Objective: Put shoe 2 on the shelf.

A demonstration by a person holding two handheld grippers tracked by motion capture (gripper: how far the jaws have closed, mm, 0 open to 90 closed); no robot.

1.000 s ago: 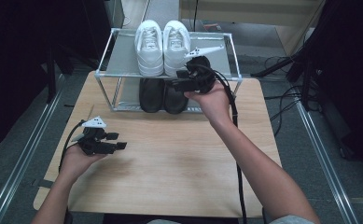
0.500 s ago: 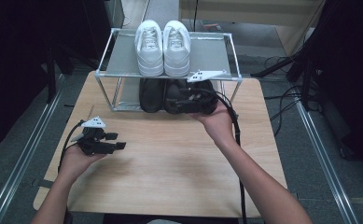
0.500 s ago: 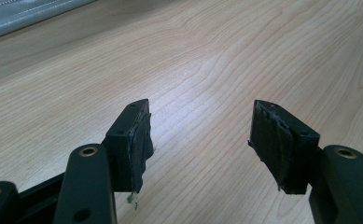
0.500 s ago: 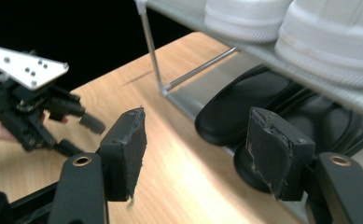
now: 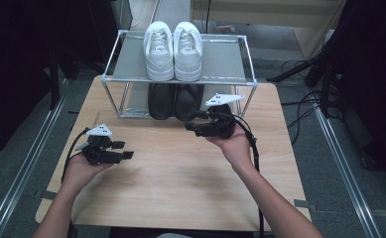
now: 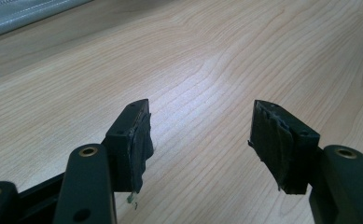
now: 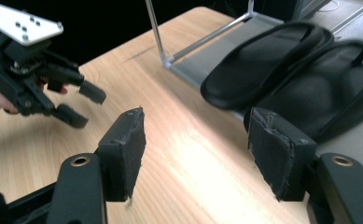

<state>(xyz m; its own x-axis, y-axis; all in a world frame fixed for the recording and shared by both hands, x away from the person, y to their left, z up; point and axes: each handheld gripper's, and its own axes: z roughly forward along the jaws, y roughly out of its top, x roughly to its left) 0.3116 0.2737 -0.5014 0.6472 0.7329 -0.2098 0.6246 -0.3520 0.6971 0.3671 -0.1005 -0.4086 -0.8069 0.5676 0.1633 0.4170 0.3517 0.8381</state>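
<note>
white sneakers [image 5: 173, 49] up top on the metal rack [image 5: 245, 52], black flip-flops [image 7: 291, 74] underneath, both grippers, left gripper [image 6: 200, 140] and right gripper [image 7: 195, 154], gaping wide and empty, right jaws just finished opening, wooden table [image 5: 180, 178], dark room

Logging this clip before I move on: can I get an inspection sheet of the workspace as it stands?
Surface: wooden table, bare in front of the rack.
Job's things: black slippers side by side on the lower shelf of the metal rack; white sneakers on its top shelf.
Clutter: nothing seen.
Grippers: right gripper open, nothing between its fingers, just before the slippers; left gripper open, low over the table.
Cables: one trails from each gripper.
Surroundings: dark, floor rails either side.
</note>
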